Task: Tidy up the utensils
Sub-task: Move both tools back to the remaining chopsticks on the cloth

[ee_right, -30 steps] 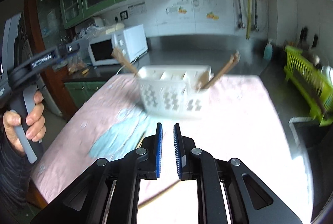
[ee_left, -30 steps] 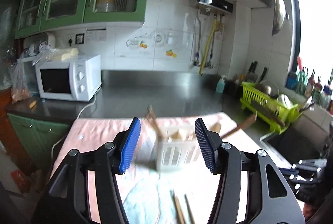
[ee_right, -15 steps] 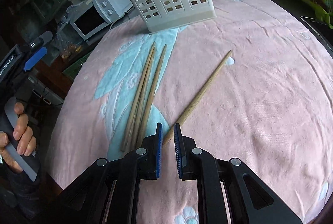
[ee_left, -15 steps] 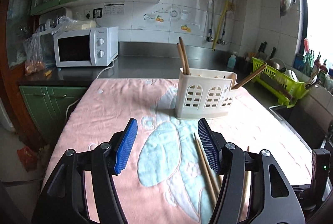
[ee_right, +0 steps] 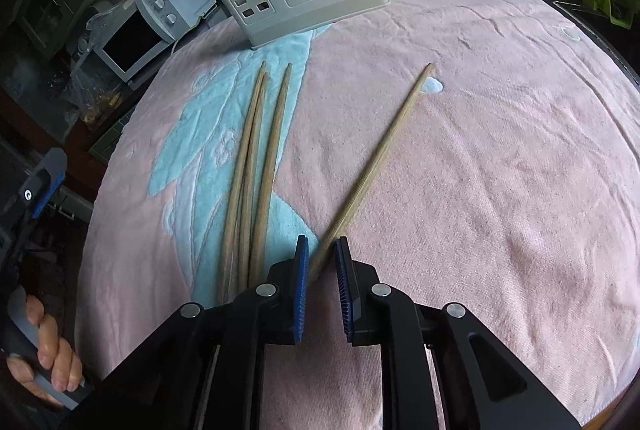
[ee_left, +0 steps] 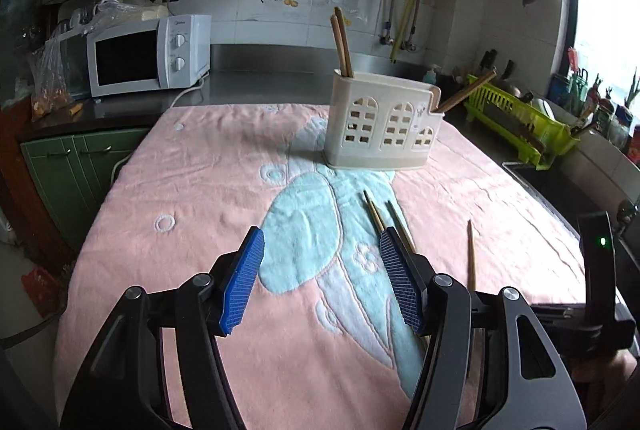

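Four long, thin, pale wooden chopsticks lie loose on the pink terry towel with a light-blue flower pattern (ee_right: 500, 158). Three chopsticks (ee_right: 256, 166) lie close together over the blue patch, roughly parallel, tips toward the holder. The single chopstick (ee_right: 380, 158) lies apart on the pink area, angled to the right.

The cream plastic utensil holder with arched cut-out windows (ee_left: 382, 122) stands upright at the towel's far end. Two brown chopsticks (ee_left: 342, 44) stand in its left compartment; one more (ee_left: 466, 91) leans out of the right end.

Right gripper (ee_right: 322, 262): blue pads a narrow gap apart, the single chopstick's near end between them; whether the pads press on it cannot be told.

Left gripper (ee_left: 322, 262): jaws wide apart, nothing between them, above the blue patch.

Right wrist view only: full length of the loose chopsticks; a hand (ee_right: 48, 358) on the left gripper's handle.

Left wrist view only: white microwave (ee_left: 148, 56), green cabinets, lime dish rack (ee_left: 520, 118).
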A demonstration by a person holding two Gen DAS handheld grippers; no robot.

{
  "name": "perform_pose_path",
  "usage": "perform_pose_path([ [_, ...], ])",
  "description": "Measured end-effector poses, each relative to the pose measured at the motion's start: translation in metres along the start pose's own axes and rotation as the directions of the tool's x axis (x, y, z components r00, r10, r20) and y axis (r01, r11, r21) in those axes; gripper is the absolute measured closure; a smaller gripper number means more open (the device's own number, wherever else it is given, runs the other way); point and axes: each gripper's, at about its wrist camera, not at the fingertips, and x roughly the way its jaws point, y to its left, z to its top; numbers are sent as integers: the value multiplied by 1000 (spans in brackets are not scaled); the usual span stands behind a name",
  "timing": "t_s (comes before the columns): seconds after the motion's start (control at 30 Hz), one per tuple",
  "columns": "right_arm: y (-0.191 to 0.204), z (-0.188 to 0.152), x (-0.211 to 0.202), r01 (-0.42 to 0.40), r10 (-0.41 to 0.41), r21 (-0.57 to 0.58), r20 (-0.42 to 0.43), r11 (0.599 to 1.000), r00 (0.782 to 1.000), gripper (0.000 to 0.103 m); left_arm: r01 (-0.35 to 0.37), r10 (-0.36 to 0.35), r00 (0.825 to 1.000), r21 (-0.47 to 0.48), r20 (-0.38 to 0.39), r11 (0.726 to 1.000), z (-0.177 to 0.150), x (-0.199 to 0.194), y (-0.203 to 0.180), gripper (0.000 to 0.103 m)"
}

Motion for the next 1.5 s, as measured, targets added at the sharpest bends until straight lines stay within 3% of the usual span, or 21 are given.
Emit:
perform_pose_path([
  [0.3, -14, 8, 2, -59, 61, 112, -17, 992, 998, 89, 63, -62, 992, 10, -108, 998, -35, 17, -20, 43],
  [0.53, -6, 10, 4, -33, 35, 100, -19, 994, 999, 88, 68, -67, 990, 4, -122, 998, -40, 19, -21, 43],
  [0.87, 11, 7, 7, 72, -72, -79, -2, 994, 997, 91, 92, -92, 986, -11, -141, 996, -46, 18, -22, 43],
  [1.1, -3, 11, 1, 140, -138, -182, 23, 973, 990, 95, 128, -130, 974, -24, -185, 992, -53, 25, -29, 44],
  [1.2, -13, 13, -2, 133, -130, -192, 28, 972, 991, 95, 148, -150, 967, -26, -207, 989, -58, 30, -38, 44],
  [1.33, -19, 11, -4, 134, -128, -198, 45, 971, 991, 93, 166, -168, 956, -25, -242, 986, -63, 39, -49, 62],
  [1.5, -23, -1, -11, 121, -110, -199, 65, 973, 992, 89, 158, -164, 948, -42, -274, 986, -66, 52, -58, 71],
])
